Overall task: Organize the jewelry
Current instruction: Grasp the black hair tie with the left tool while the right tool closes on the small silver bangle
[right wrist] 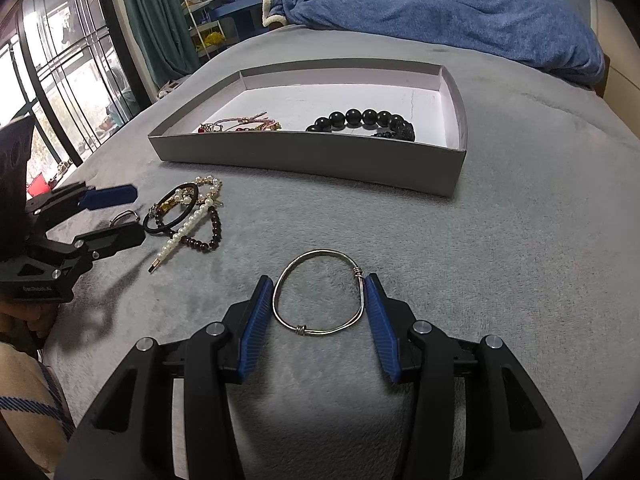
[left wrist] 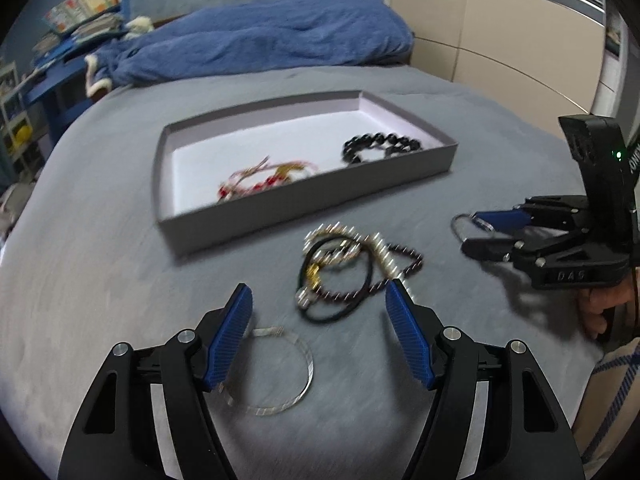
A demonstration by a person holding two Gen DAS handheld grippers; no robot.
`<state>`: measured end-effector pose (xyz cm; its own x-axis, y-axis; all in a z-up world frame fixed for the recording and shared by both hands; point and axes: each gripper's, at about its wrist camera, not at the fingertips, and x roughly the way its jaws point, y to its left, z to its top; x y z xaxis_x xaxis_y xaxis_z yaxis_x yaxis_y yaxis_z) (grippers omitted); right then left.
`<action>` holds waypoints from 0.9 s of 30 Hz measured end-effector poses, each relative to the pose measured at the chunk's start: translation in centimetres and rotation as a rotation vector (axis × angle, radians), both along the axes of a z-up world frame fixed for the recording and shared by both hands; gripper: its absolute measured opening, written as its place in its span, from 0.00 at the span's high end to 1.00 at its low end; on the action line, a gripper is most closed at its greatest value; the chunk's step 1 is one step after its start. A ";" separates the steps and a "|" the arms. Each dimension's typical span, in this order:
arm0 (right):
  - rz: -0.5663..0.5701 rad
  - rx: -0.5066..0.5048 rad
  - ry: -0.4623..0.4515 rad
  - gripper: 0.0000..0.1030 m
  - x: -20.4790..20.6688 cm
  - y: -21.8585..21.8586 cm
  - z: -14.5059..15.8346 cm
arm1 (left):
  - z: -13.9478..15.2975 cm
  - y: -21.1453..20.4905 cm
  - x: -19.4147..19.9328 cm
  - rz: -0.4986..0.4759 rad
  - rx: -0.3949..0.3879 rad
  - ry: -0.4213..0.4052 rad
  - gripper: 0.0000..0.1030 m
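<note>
A grey shallow tray [left wrist: 304,204] [right wrist: 320,160] lies on the bed, holding a black bead bracelet [left wrist: 380,146] [right wrist: 362,120] and a pink and red cord bracelet [left wrist: 264,178] [right wrist: 244,125]. In front of it lies a tangle of jewelry [left wrist: 344,268] [right wrist: 188,212]: pearl clip, black band, dark bead bracelet. My left gripper [left wrist: 320,308] [right wrist: 128,214] is open, low over the bed, with a thin silver bangle [left wrist: 280,372] by its left finger. My right gripper [right wrist: 320,292] [left wrist: 468,232] is shut on a silver wire bangle [right wrist: 320,292] [left wrist: 464,226], squeezing it between both pads.
The bed has a grey fleece cover [right wrist: 500,260]. A blue blanket [left wrist: 260,44] [right wrist: 440,12] is heaped behind the tray. Blue shelves with books [left wrist: 80,20] stand at the far left; a window [right wrist: 60,80] and wardrobe doors [left wrist: 500,32] flank the bed.
</note>
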<state>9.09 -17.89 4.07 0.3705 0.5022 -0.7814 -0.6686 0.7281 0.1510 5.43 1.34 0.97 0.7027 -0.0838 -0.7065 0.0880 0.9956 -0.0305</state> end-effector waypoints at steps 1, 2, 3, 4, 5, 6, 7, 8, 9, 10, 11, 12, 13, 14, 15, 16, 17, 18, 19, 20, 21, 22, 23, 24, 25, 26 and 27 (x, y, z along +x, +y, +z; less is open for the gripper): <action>0.000 0.000 0.000 0.54 0.0 0.0 0.0 | 0.1 -0.2 0.3 -0.005 0.003 -0.004 0.34; 0.000 0.000 0.000 0.54 0.0 0.0 0.0 | 0.1 -0.3 0.7 -0.007 0.002 -0.002 0.34; 0.000 0.000 0.000 0.54 0.0 0.0 0.0 | -0.1 -0.3 1.3 -0.008 -0.005 0.005 0.36; 0.000 0.001 0.001 0.54 0.0 0.0 0.0 | -0.2 -0.3 1.6 -0.008 -0.016 0.011 0.37; 0.000 0.002 0.002 0.54 0.0 0.0 0.0 | -0.3 -0.3 1.9 -0.008 -0.026 0.017 0.39; 0.000 0.004 0.004 0.54 0.1 0.0 0.0 | -0.5 -0.1 2.2 -0.006 -0.038 0.025 0.42; 0.000 0.006 0.005 0.54 0.1 -0.1 0.0 | -0.7 0.1 2.4 -0.004 -0.051 0.035 0.46; 0.000 0.008 0.007 0.54 0.1 -0.1 0.0 | -0.9 0.2 2.5 -0.004 -0.063 0.042 0.49; 0.000 0.011 0.009 0.54 0.1 -0.1 0.0 | -1.1 0.4 2.6 -0.003 -0.078 0.050 0.55; -0.001 0.013 0.011 0.54 0.2 -0.1 0.0 | -1.2 0.5 2.6 -0.002 -0.087 0.053 0.61; -0.001 0.015 0.012 0.54 0.2 -0.1 0.0 | -1.2 0.7 2.6 -0.001 -0.102 0.052 0.65; -0.001 0.016 0.013 0.54 0.2 -0.1 0.0 | -1.2 0.8 2.5 0.002 -0.112 0.048 0.69; -0.002 0.017 0.013 0.54 0.2 -0.1 0.0 | -1.2 1.0 2.4 0.004 -0.120 0.042 0.73; -0.001 0.017 0.013 0.54 0.2 -0.1 0.0 | -1.2 1.0 2.3 0.006 -0.125 0.036 0.75; -0.001 0.016 0.013 0.54 0.2 -0.1 0.0 | -1.1 1.1 2.1 0.009 -0.130 0.029 0.78; -0.001 0.016 0.013 0.54 0.2 -0.1 0.0 | -1.0 1.1 1.9 0.010 -0.134 0.022 0.82; -0.001 0.015 0.012 0.54 0.2 -0.1 0.0 | -0.9 1.2 1.7 0.012 -0.142 0.013 0.85; -0.001 0.015 0.012 0.54 0.2 -0.1 0.0 | -0.8 1.3 1.5 0.012 -0.147 0.007 0.87; -0.001 0.015 0.012 0.54 0.2 -0.1 0.0 | -0.6 1.4 1.3 0.013 -0.151 0.000 0.87; -0.001 0.014 0.011 0.54 0.2 -0.1 0.0 | -0.5 1.4 1.0 0.014 -0.157 -0.009 0.88; -0.001 0.013 0.010 0.54 0.2 -0.1 0.0 | -0.4 1.5 0.9 0.014 -0.163 -0.012 0.91; -0.001 0.014 0.011 0.54 0.2 -0.1 0.0 | -0.4 1.6 0.8 0.013 -0.167 -0.011 0.92; -0.001 0.013 0.010 0.54 0.2 -0.1 0.0 | -0.4 1.6 0.8 0.013 -0.170 -0.010 0.93; -0.001 0.013 0.009 0.54 0.2 -0.1 0.0 | -0.4 1.6 0.8 0.013 -0.173 -0.008 0.93; -0.001 0.013 0.010 0.54 0.2 -0.1 0.0 | -0.4 1.6 0.9 0.012 -0.173 -0.004 0.93; -0.001 0.013 0.010 0.54 0.2 -0.1 0.0 | -0.5 1.6 1.0 0.016 -0.169 0.004 0.93; -0.001 0.012 0.010 0.54 0.2 -0.1 0.0 | -0.6 1.6 1.1 0.030 -0.159 0.012 0.93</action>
